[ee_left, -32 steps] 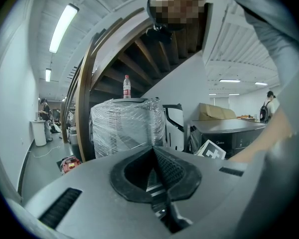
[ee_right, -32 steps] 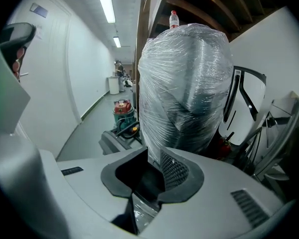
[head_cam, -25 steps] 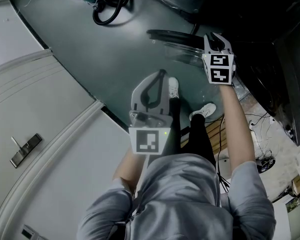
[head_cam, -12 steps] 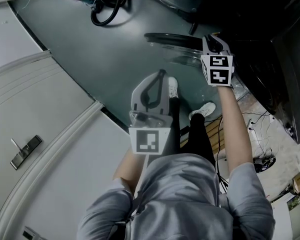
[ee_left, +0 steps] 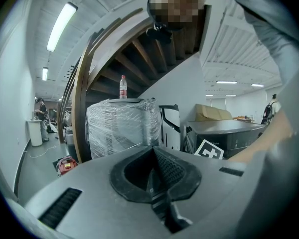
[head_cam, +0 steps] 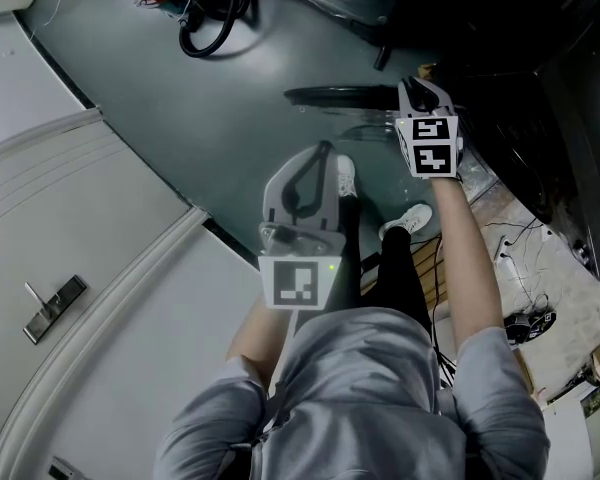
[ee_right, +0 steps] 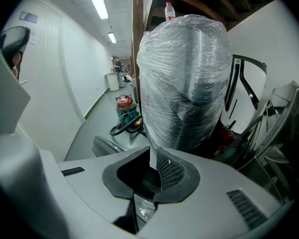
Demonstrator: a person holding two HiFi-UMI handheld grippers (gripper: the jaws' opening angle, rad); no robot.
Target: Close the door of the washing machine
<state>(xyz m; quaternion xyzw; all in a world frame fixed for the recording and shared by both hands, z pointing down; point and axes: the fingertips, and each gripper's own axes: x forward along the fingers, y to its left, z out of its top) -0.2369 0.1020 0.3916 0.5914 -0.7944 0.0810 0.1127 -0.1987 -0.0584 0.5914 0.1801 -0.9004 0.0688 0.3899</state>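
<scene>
Left claw (head_cam: 323, 152) hangs over the person's shoes (head_cam: 346, 175), jaws pressed together on nothing, well short of the washing machine door (head_cam: 338, 96). Right claw (head_cam: 412, 88), likewise closed and empty, sits at that open door's right end; contact can't be judged.

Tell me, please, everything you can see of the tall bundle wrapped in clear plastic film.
The tall bundle wrapped in clear plastic film is a bulky, dark object under shiny, wrinkled layers that turn it whitish. It stands upright, rounded at the top, beside a brown wooden staircase. A small bottle with a red label stands upright on its top. Its base is hidden, so what it rests on cannot be seen.
</scene>
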